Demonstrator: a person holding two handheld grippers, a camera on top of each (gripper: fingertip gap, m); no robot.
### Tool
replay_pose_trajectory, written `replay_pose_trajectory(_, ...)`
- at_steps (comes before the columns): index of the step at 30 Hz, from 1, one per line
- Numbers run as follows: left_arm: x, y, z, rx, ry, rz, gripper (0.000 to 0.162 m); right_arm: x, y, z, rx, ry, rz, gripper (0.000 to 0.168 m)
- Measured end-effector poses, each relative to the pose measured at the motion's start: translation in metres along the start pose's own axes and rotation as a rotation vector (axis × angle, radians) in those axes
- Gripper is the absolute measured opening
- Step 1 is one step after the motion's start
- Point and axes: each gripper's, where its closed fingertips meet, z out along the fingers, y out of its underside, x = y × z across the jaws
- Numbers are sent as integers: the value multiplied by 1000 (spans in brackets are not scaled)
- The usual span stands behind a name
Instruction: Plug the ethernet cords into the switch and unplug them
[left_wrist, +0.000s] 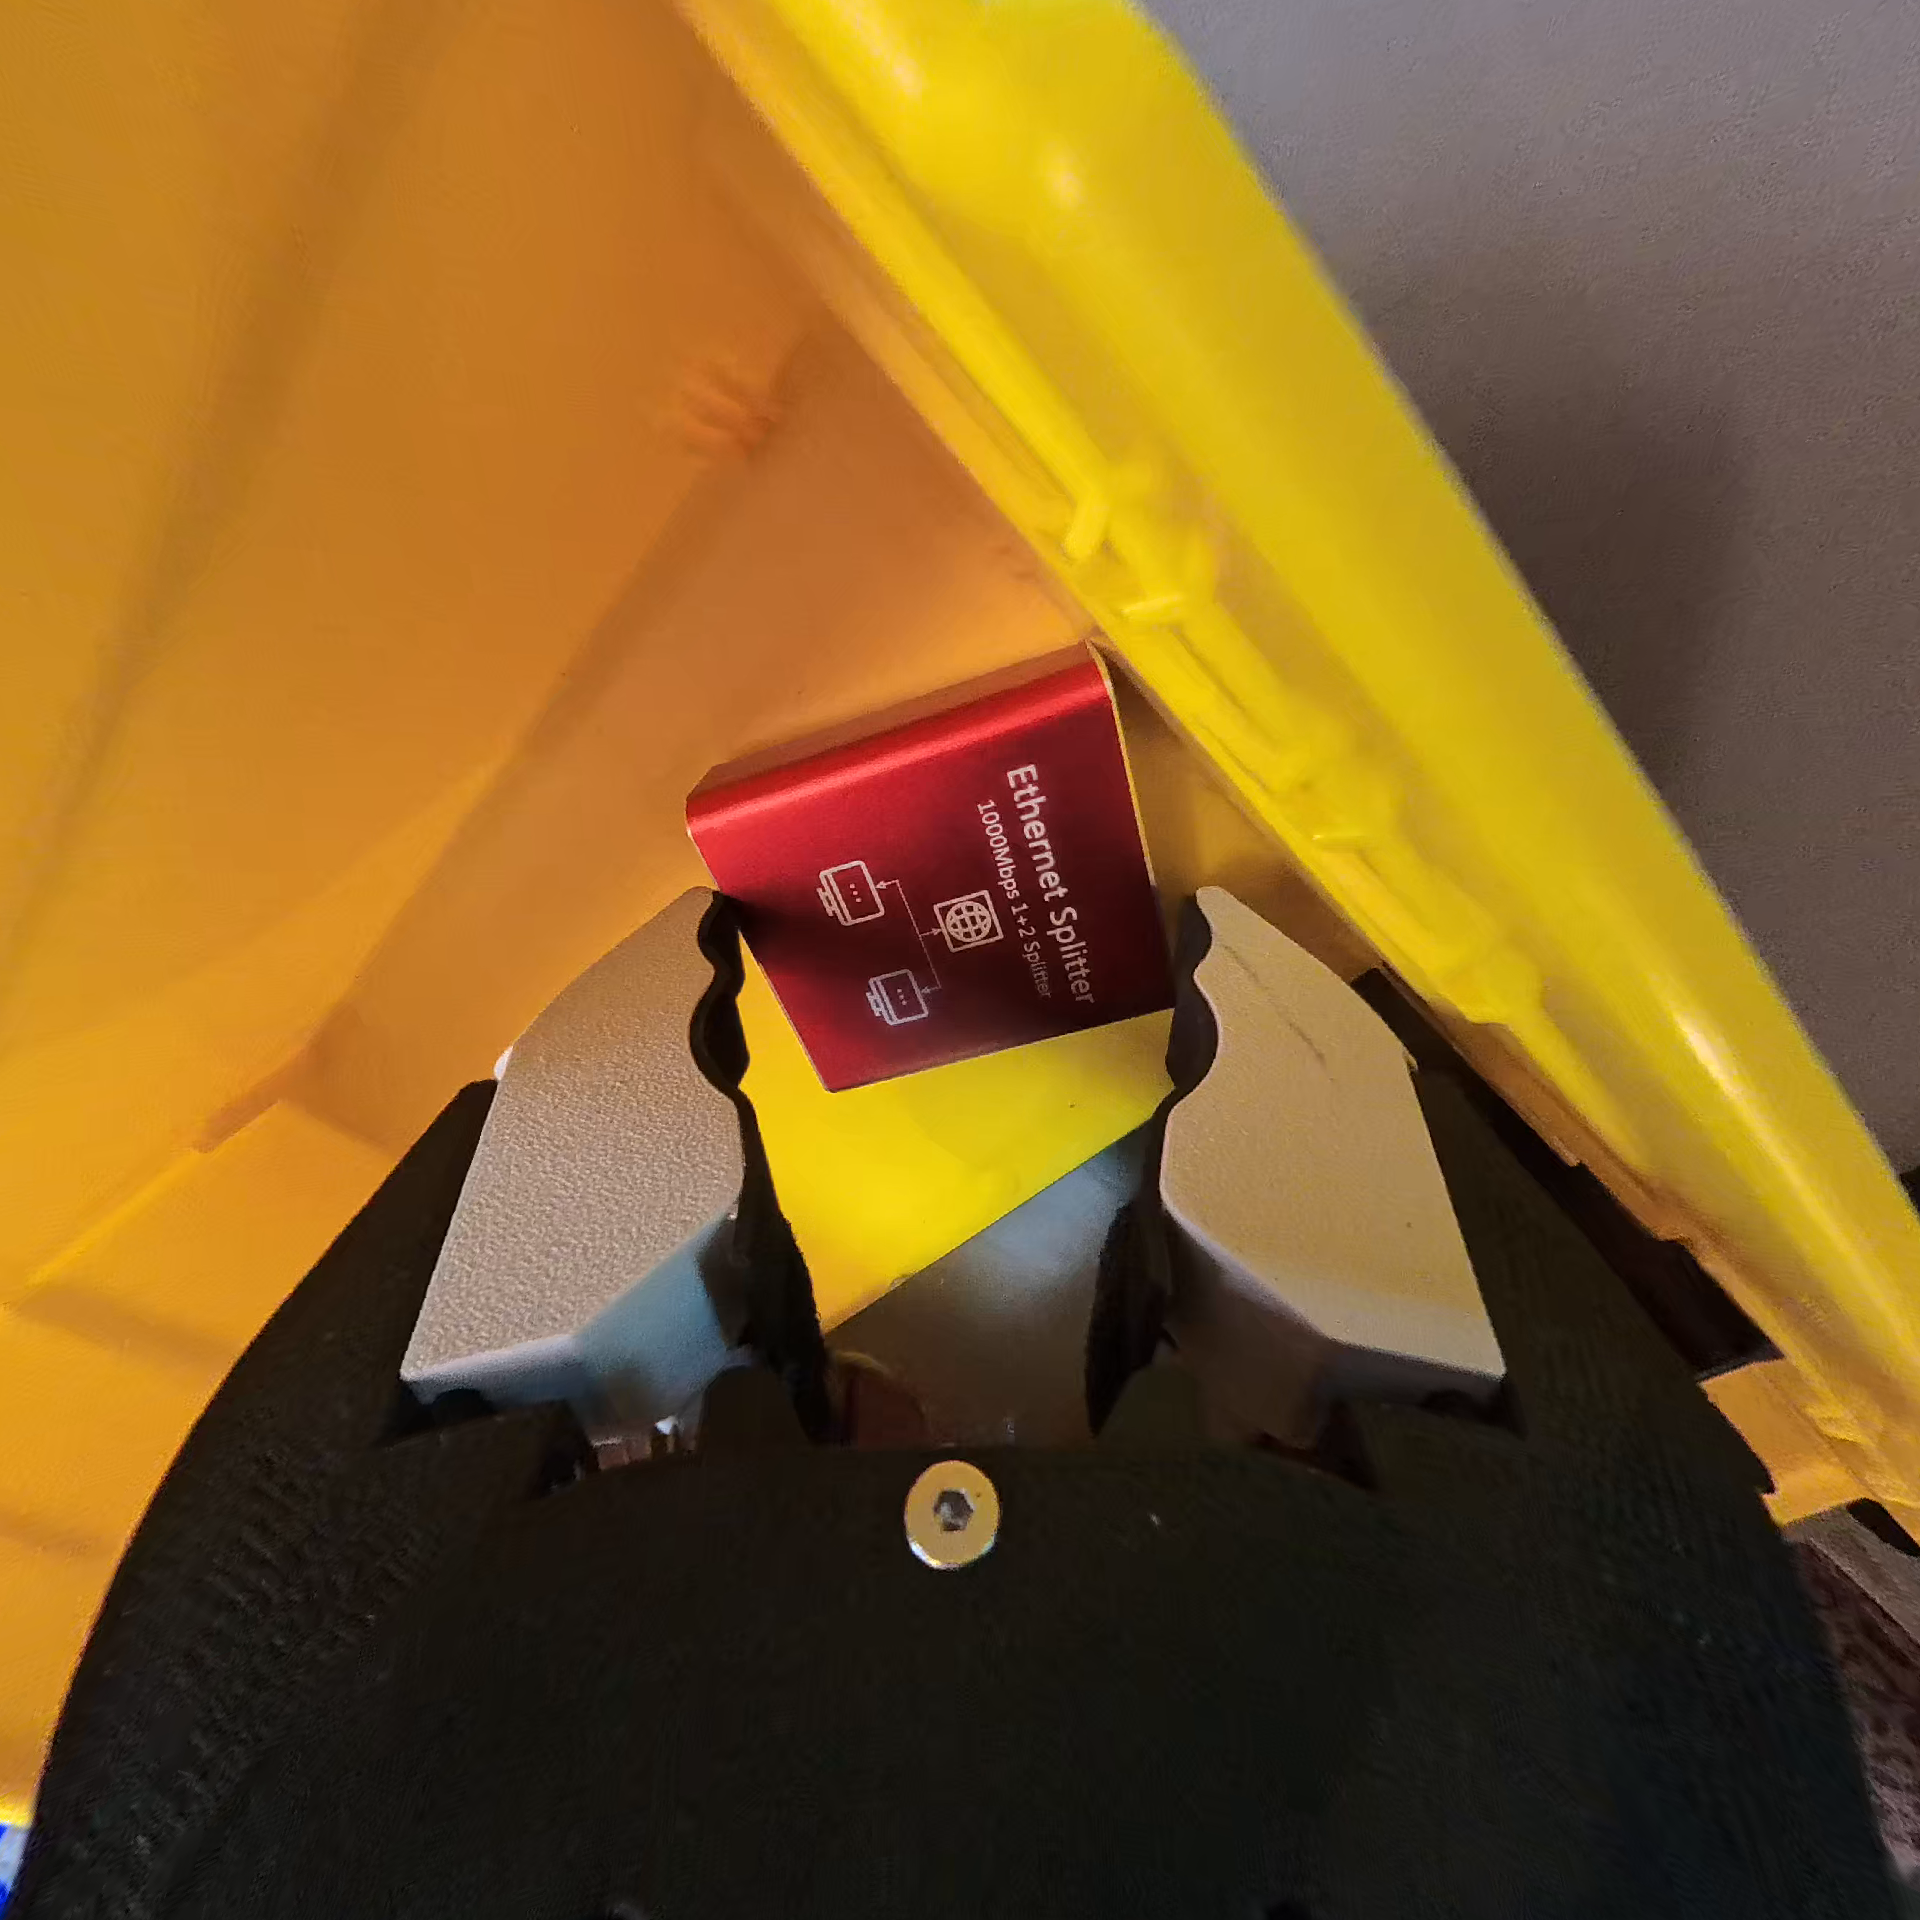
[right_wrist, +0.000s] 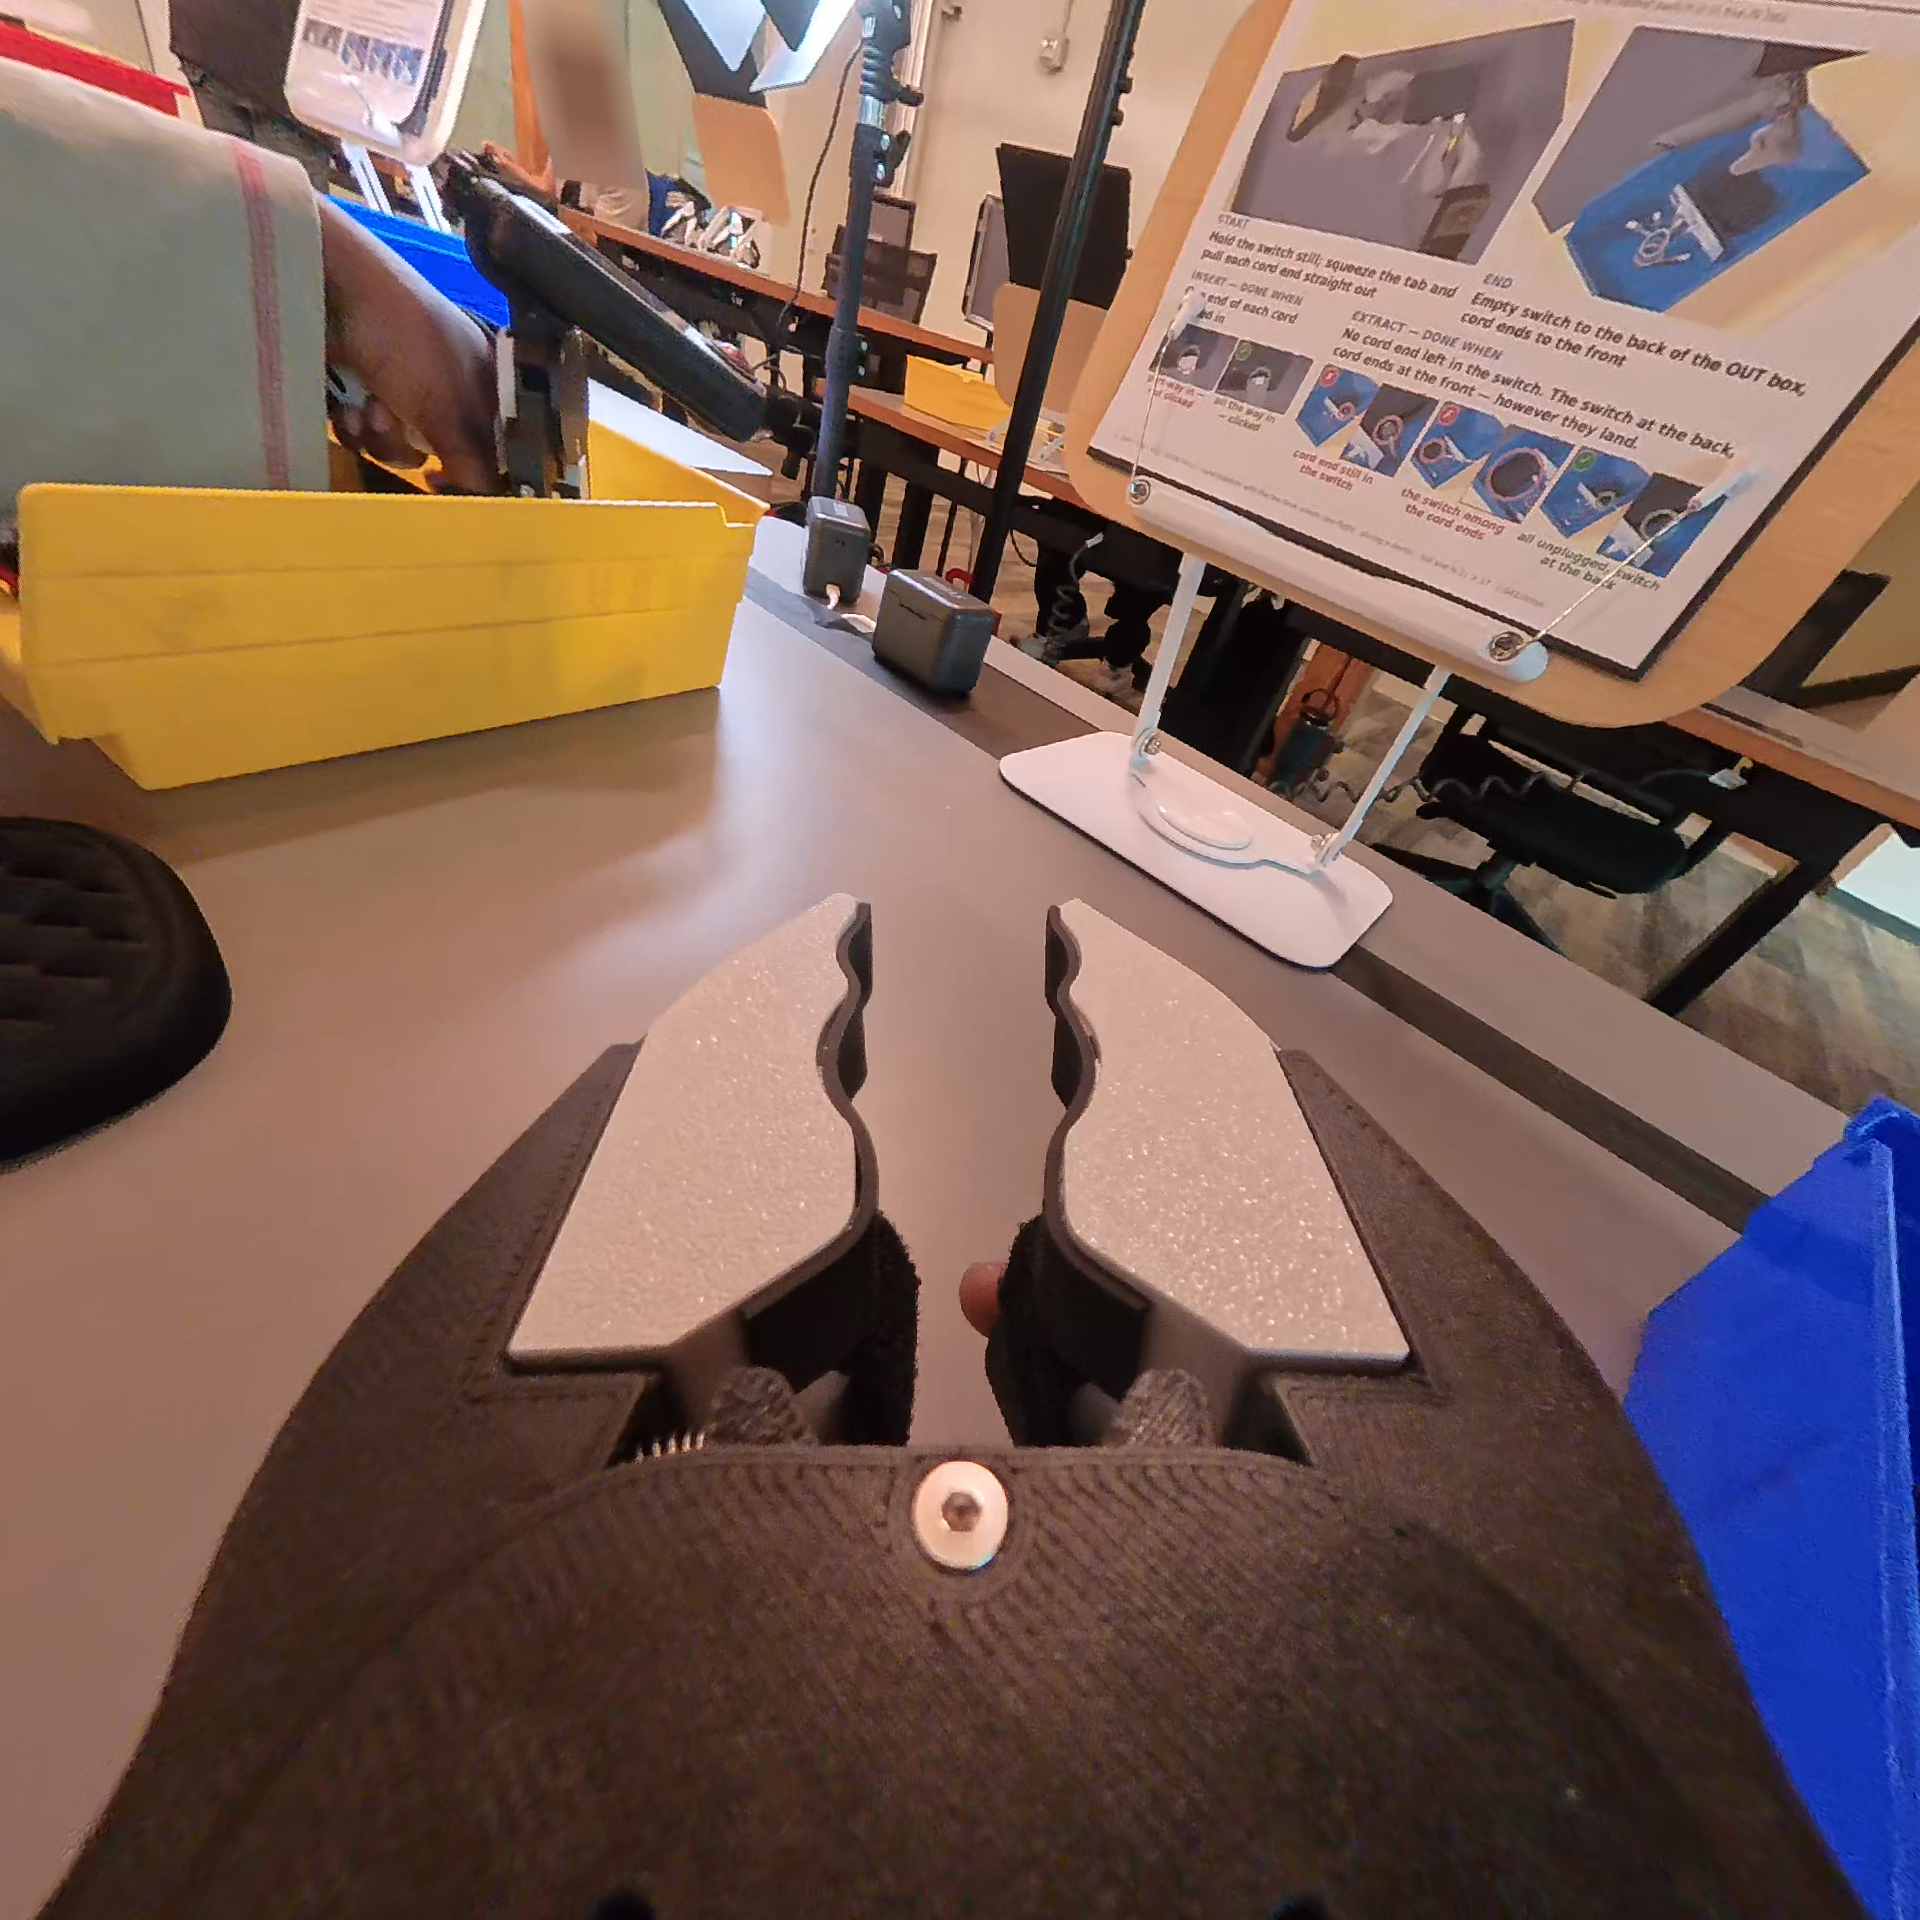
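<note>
Left wrist view: switch (left_wrist: 930, 883) between hand-held gripper (left_wrist: 961, 935) fingers

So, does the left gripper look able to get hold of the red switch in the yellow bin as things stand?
Probably yes: the left gripper is open, its fingers flank the red switch, and nothing lies between, though the yellow bin wall crowds one side.

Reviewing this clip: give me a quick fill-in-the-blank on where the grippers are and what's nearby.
1. The left gripper reaches into a bin coloured ____.
2. The small box between its fingers is coloured ____.
3. The right gripper hovers over the table, holding ____.
4. The bin at that view's right edge is coloured ____.

Missing words: yellow; red; nothing; blue
</note>
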Motion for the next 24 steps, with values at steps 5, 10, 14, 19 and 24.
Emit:
replay_pose_trajectory(5,-13,-5,-14,149,-64,-1,78,0,2,0,-8,0,-7,32)
replay_pose_trajectory(10,-24,-20,-77,562,-93,-94,77,-2,3,1,-11,-13,-1,31)
replay_pose_trajectory(14,-3,-27,-158,1019,1,-147,77,-6,3,1,-12,-26,-27,32)
replay_pose_trajectory(19,98,-17,-242,1442,332,-59,77,-16,2,2,-6,-75,-52,33)
replay_pose_trajectory(24,237,0,-252,1458,772,147,77,-47,-21,-4,133,-234,-98,62)
